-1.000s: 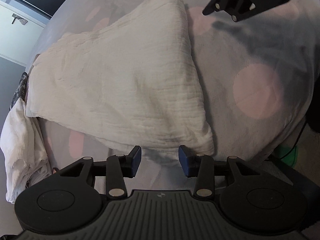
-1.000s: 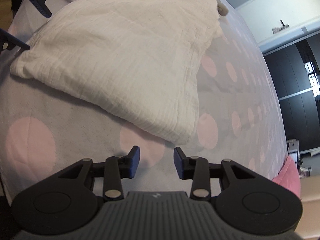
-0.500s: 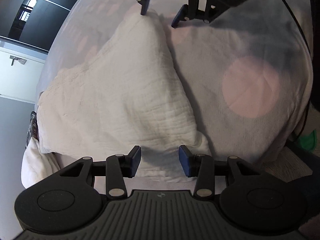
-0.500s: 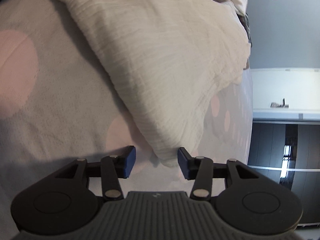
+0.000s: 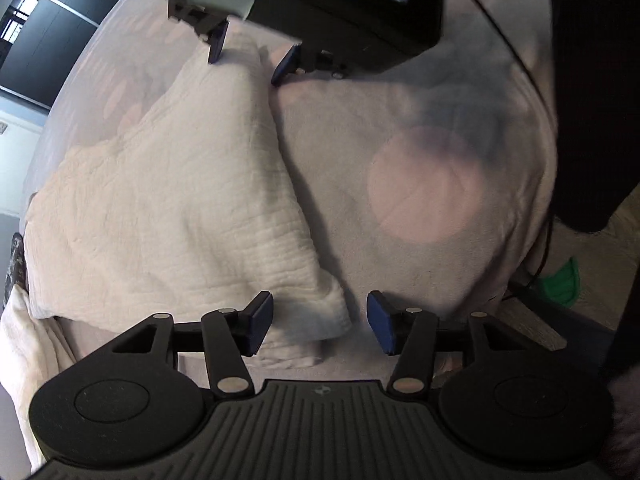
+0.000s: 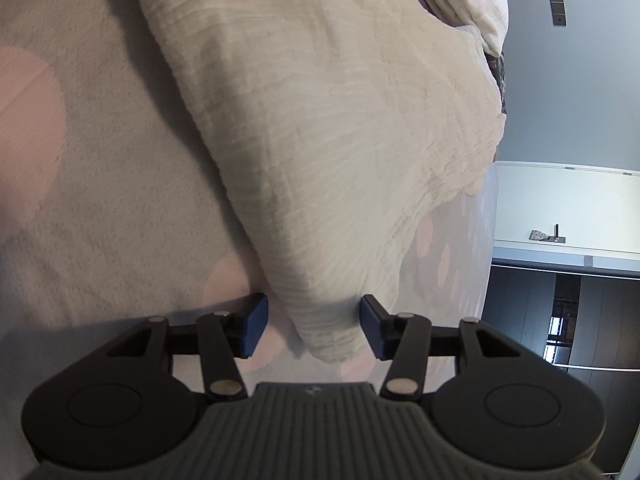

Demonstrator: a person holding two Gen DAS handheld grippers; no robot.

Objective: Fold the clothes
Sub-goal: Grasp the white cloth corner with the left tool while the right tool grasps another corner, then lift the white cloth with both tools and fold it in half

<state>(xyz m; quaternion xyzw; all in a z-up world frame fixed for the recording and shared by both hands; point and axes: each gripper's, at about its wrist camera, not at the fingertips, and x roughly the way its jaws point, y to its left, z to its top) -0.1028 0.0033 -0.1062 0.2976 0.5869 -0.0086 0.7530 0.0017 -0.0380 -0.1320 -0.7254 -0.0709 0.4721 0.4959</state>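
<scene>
**Both claws straddle corners of the cream cloth on the dotted bed cover**

A cream, crinkled muslin cloth (image 5: 172,208) lies folded on a pale grey bed cover with large pink dots (image 5: 424,184). In the left wrist view it fills the left and middle of the frame, tapering to a corner at the upper middle and another at the lower middle. In the right wrist view the same cloth (image 6: 340,120) runs from the top of the frame down to a narrow corner at the lower middle.

The left claw (image 5: 319,322) sits at the bottom of its view with its jaws apart and opening. The lower corner of the cloth lies between the blue pads (image 5: 258,320), nearer the left pad; neither pad presses on it.

The right claw (image 6: 312,326) is likewise apart and opening, with the cloth's narrow corner between its pads (image 6: 252,326). The fabric lies close against the right-hand pad, while a gap shows on the left. From the left wrist view the right claw (image 5: 252,58) appears at the upper middle, one blue finger on each side of the cloth's far corner.

A second white cloth (image 5: 24,352) hangs at the lower left edge of the left wrist view. A green object (image 5: 560,284) lies on the floor at the right.
</scene>
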